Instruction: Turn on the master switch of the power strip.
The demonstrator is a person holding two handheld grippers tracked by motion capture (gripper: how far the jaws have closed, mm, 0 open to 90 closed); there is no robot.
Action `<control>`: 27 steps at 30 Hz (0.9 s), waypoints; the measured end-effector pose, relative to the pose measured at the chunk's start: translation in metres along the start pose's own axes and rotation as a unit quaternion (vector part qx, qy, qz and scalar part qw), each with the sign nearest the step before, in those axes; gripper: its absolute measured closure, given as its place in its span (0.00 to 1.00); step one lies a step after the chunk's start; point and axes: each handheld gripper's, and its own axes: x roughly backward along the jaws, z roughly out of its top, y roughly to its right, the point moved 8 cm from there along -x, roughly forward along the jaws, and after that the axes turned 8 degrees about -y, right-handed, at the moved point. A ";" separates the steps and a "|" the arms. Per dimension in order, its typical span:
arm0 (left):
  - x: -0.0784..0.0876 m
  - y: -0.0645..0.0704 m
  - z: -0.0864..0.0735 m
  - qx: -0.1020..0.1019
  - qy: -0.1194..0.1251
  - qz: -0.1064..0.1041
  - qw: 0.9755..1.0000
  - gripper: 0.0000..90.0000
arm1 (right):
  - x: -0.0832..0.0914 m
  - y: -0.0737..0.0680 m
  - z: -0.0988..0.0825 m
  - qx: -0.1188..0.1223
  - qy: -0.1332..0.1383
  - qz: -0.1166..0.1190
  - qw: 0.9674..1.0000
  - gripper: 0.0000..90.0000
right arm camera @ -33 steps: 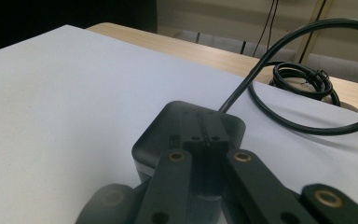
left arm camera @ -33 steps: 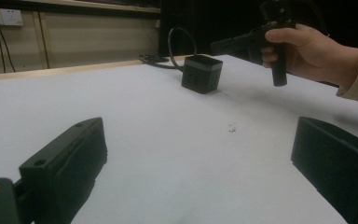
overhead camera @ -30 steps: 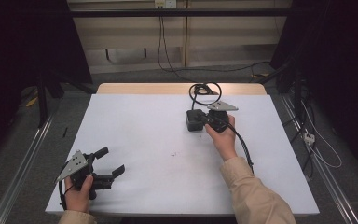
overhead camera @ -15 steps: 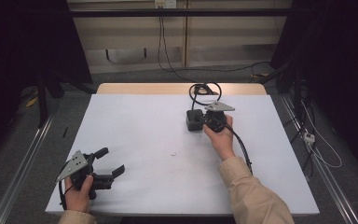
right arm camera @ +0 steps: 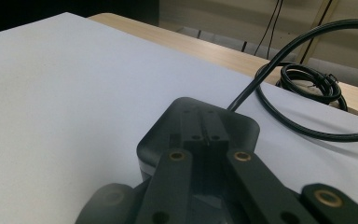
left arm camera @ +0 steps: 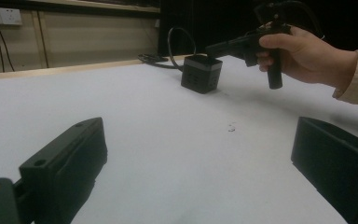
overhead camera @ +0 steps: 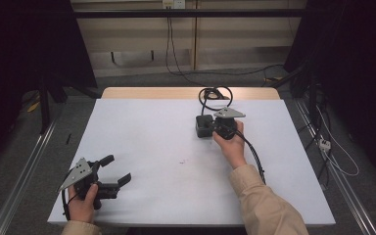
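Note:
A black cube-shaped box stands at the back centre of the white table, and a black cable runs from it into a coil behind. My right gripper hovers right over the box's top with its jaws shut together, tips at the top face; nothing shows between them. My left gripper rests at the front left corner, open, with bare table between its fingers.
A small dark mark lies on the table in front of the box. A bare wooden strip runs along the table's far edge. Metal rails flank the table, with cables on the floor at the right.

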 end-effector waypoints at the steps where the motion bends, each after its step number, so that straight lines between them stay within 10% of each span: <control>1: 0.000 0.000 0.000 0.000 0.002 -0.001 1.000 0.03 | 0.000 0.000 0.000 0.001 0.000 -0.001 1.000 1.00; 27: 0.000 0.002 0.001 0.000 0.002 0.000 1.000 0.03 | -0.001 0.000 -0.001 0.009 0.001 0.000 1.000 1.00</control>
